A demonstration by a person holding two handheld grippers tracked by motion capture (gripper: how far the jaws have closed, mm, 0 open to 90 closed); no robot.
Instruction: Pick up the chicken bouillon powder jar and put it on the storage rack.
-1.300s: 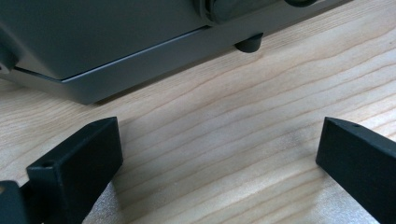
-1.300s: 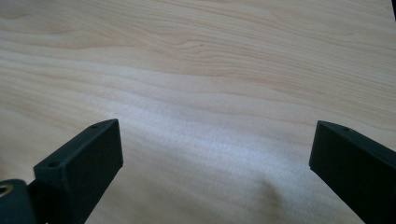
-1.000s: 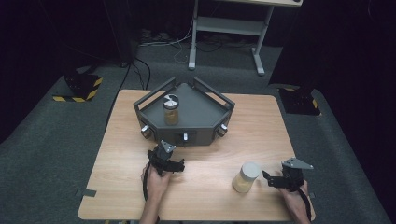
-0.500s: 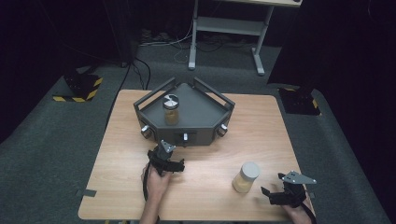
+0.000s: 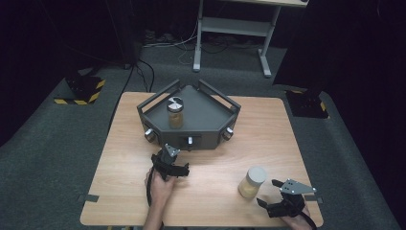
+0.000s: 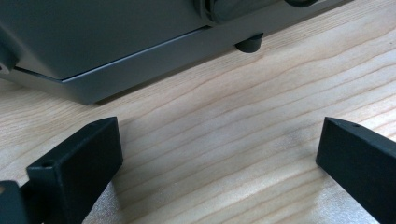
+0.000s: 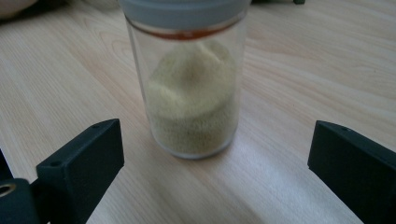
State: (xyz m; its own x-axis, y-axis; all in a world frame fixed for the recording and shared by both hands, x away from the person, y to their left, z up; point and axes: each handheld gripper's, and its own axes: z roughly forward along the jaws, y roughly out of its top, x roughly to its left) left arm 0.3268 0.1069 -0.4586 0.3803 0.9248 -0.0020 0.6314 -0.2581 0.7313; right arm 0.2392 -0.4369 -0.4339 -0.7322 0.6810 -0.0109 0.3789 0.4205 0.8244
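Note:
A clear jar [image 5: 252, 182] of pale yellow grains with a grey lid stands on the wooden table [image 5: 268, 134] at the front right. In the right gripper view the jar [image 7: 191, 88] is upright just ahead of the open jaws, apart from them. My right gripper [image 5: 269, 193] sits open at the table's front right corner, pointing left at the jar. A second jar [image 5: 175, 113] with a grey and white lid stands on the dark angular tray [image 5: 206, 115]. My left gripper [image 5: 183, 168] rests open on the table just in front of the tray [image 6: 93, 51].
The tray has raised rails and round knobs [image 5: 150, 135] along its front. A white-framed stand [image 5: 234, 28] and cables lie on the floor beyond the table. Black and yellow floor markers [image 5: 79, 93] sit at the left.
My right gripper has drawn back from the jar toward the front edge of the table and lower right. The jar stayed put. The left gripper has not moved.

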